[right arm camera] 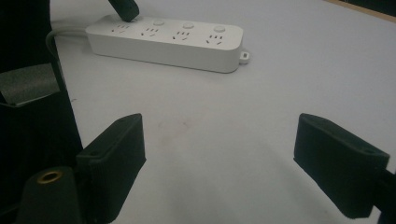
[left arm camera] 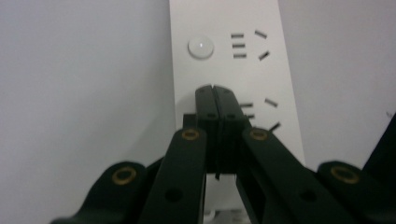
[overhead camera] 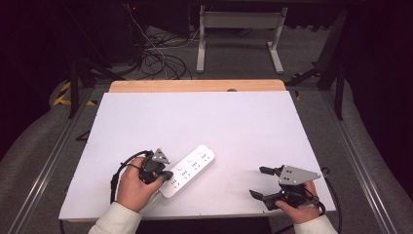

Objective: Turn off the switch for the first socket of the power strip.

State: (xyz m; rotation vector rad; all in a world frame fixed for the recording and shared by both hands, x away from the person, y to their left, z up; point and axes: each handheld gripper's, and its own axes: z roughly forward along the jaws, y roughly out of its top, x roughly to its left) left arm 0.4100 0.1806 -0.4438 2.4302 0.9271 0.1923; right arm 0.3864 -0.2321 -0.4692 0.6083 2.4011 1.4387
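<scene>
power strip (overhead camera: 187,170) under inspection: white, 4 outlets, lies diagonal on white table top (overhead camera: 204,126), near front edge, left of centre.

left gripper (overhead camera: 165,175): jaws fully closed, pads pressed together w/ nothing between them. tips sit over strip's near end, on or just above its top face by the first outlet; contact can't be confirmed. in left gripper view the closed tips (left arm camera: 216,93) point along the strip (left arm camera: 233,70), w/ a round button (left arm camera: 201,47) just beyond them and outlet slots beside. left hand (overhead camera: 134,187) wraps gripper body; cable loops off to its left.

right gripper (overhead camera: 260,183): jaws wide apart, holding nothing. rests at table's front right, well apart from strip, tips pointing left toward it. right hand (overhead camera: 299,207) holds it from behind. right gripper view: bare table between the two pads (right arm camera: 116,154), strip (right arm camera: 168,39) farther off w/ left gripper's tip (right arm camera: 125,9) at its far-left end.

beyond table: wooden edge (overhead camera: 195,86) at far side, loose cables (overhead camera: 156,53) on floor, white frame legs (overhead camera: 238,34).
</scene>
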